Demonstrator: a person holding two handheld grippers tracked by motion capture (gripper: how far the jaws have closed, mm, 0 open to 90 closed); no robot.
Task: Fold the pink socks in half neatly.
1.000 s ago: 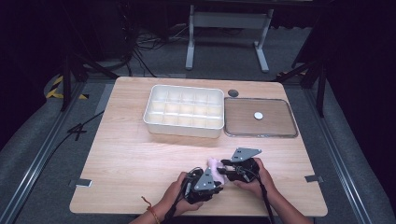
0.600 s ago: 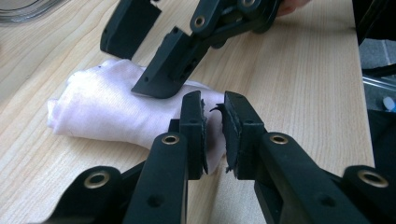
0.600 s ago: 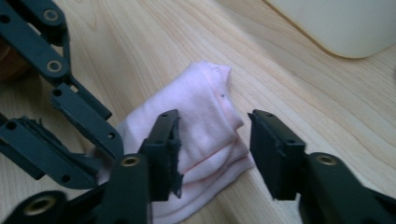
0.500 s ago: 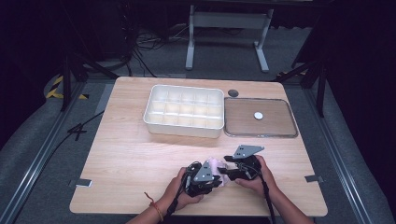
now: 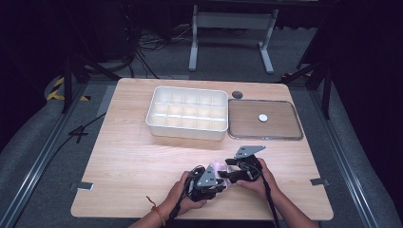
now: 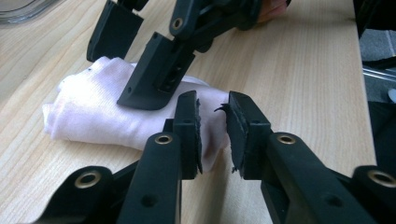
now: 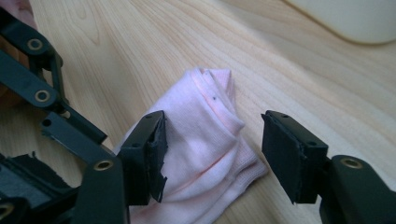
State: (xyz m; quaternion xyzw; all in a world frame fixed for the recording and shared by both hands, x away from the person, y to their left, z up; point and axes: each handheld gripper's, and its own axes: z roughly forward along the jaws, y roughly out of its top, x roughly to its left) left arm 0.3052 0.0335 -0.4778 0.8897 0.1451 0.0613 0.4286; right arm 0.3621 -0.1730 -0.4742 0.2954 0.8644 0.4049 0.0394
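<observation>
Dark floor, cables and a metal stand frame surround the pale wooden table [image 5: 133, 166], which fills the middle of the high view. Near its far edge sits a white compartment tray [image 5: 186, 114], and just to its right a shallow metal-rimmed tray [image 5: 264, 137] holding a small white disc [image 5: 263, 117]; a dark round spot [image 5: 237, 94] lies at the table's back edge between them. At the near edge, two hands come in from below. The left gripper [image 6: 212, 133] has its jaws drawn close with a narrow gap, and a corner of the folded pink cloth [image 6: 98, 112] pokes up into that gap — I cannot tell whether the pads truly pinch it; those jaws have just been easing apart. The cloth [image 7: 201, 154] lies flat on the wood between the two tools, bunched and folded over. The right gripper [image 7: 212, 156] straddles it with jaws well apart — they have just been opening, its left pad against the fabric, the right one clear of it.
</observation>
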